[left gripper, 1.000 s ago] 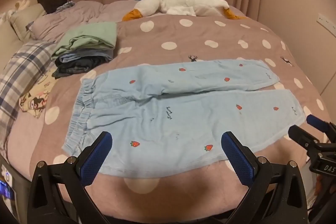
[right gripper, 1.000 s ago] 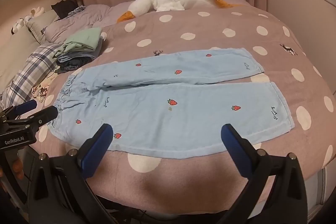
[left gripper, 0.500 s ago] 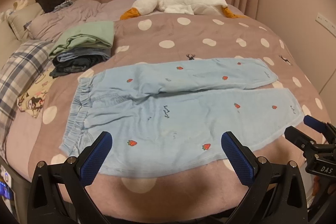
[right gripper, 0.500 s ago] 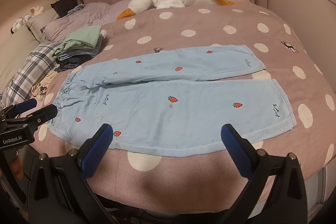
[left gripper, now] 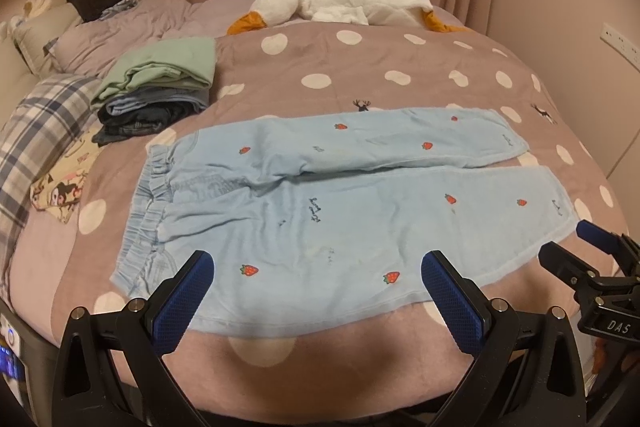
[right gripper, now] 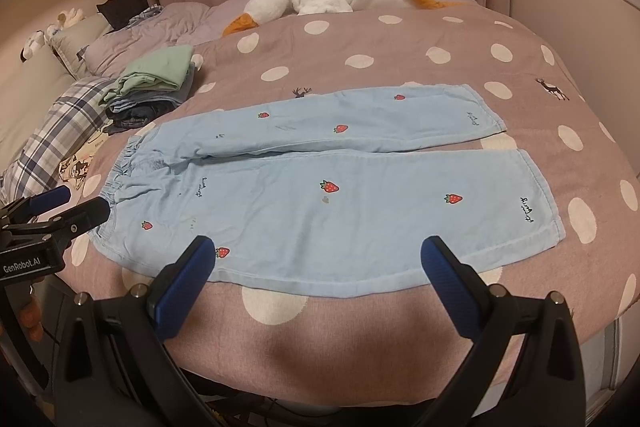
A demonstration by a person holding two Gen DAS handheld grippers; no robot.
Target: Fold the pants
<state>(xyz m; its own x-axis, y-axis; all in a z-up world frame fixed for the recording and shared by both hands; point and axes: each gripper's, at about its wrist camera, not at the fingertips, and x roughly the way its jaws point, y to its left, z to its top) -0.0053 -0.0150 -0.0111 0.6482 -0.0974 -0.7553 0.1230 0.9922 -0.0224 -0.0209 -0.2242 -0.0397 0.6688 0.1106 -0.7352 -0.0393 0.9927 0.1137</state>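
Both the left hand-held gripper and the right hand-held gripper hang open and empty; the strawberry-print pants lie flat just ahead of both on the bed.

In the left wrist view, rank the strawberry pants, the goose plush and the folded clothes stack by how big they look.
1. Strawberry pants, clearly largest.
2. Goose plush.
3. Folded clothes stack.
The plush lies farther away, so the last two are uncertain.

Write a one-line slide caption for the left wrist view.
Open left tool above light blue strawberry pants spread flat on a polka-dot bed, right tool open near the hems.
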